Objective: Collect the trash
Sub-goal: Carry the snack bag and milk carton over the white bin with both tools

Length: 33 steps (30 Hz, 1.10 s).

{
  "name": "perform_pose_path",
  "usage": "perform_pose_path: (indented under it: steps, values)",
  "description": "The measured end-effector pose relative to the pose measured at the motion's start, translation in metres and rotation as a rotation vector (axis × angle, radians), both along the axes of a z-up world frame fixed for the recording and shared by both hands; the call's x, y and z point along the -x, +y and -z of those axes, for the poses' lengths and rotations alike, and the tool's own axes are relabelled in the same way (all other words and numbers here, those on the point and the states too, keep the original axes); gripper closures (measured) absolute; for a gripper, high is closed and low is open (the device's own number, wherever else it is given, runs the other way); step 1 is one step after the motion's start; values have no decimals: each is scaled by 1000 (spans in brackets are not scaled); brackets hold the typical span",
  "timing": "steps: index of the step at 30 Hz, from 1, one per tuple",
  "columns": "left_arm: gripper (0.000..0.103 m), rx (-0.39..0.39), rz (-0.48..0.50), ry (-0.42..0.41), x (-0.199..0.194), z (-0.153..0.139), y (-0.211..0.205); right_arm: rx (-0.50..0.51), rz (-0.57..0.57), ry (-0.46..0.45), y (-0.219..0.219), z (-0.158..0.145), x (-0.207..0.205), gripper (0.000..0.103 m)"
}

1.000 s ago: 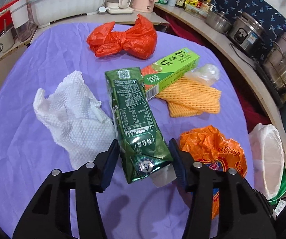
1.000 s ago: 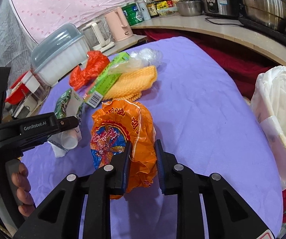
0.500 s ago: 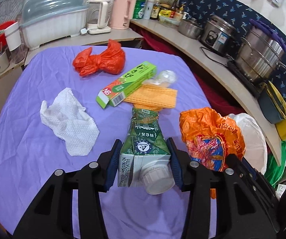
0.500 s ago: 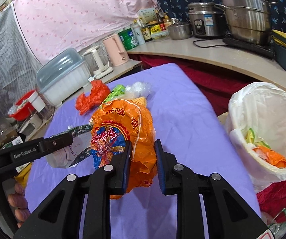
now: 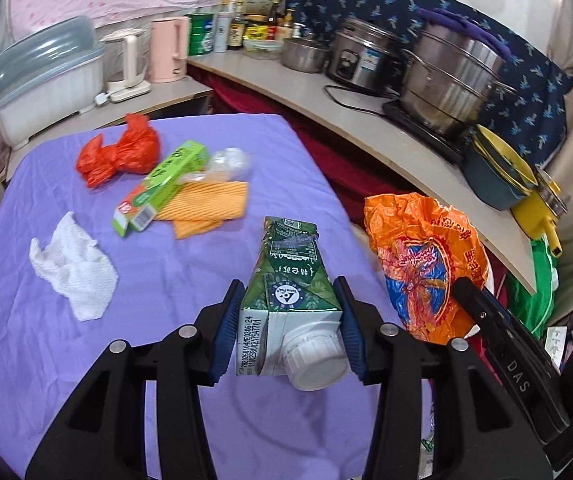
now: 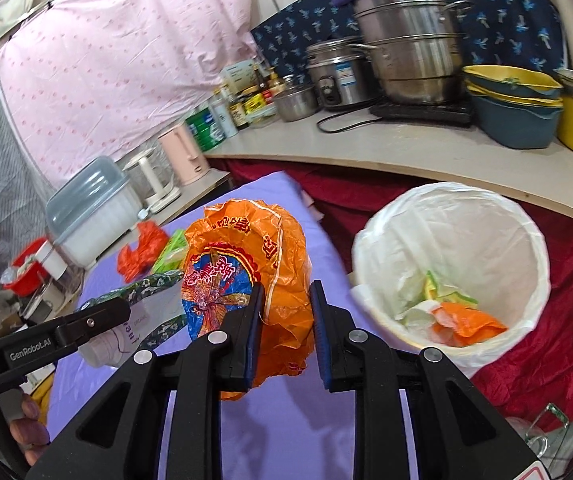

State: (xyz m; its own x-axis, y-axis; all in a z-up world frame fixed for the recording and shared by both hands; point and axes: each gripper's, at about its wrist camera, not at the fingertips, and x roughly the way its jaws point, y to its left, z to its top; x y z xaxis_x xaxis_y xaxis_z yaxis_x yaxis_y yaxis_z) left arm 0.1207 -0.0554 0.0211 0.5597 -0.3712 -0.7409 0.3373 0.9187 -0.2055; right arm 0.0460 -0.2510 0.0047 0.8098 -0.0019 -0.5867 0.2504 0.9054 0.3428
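— Two loads are up at once: the left gripper [image 5: 289,330] has its jaws closed against the sides of the green carton [image 5: 291,304], cap end toward the camera, low centre of the left wrist view. The right gripper [image 6: 284,330] pinches the orange plastic bag [image 6: 248,276], jaws nearly together with only crumpled film between them, centre of the right wrist view.

— And the bin?

— The white-lined trash bin [image 6: 526,248] sits at the right of the right wrist view, beside the purple table [image 6: 286,432], with scraps already at the bottom. Both items look lifted clear of the cloth, so I judge they are on the way to it.

— What could go wrong?

— The bag is the weak hold. Thin, slick film held by a fold could slide out on a quick swing and land on the red cloth [image 6: 546,352] beside the bin. The carton is gripped on its sloped shoulders near the white cap [image 5: 315,364], so it could squirt forward if the squeeze eases.

— Anything else?

— The two grippers are near each other; in the left wrist view the bag hangs just right of the carton. Crowding the one opening together could knock a piece against the liner's rim. The red bag [image 5: 120,154], green box [image 5: 158,190], orange foam net [image 5: 206,208] and white paper towel [image 5: 74,268] wait in the upper left of the left wrist view.
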Motion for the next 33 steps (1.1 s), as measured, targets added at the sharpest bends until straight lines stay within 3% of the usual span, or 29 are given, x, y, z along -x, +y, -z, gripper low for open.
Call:
perform_pose_path:
  steps: [18,33]
  values:
    - [59,-14,269,13,21,3,-133,-22,280,-11,-117,10,66,81]
    - [59,-15,399,63,12,32,-207,-38,395,24,-160,27,81,81]
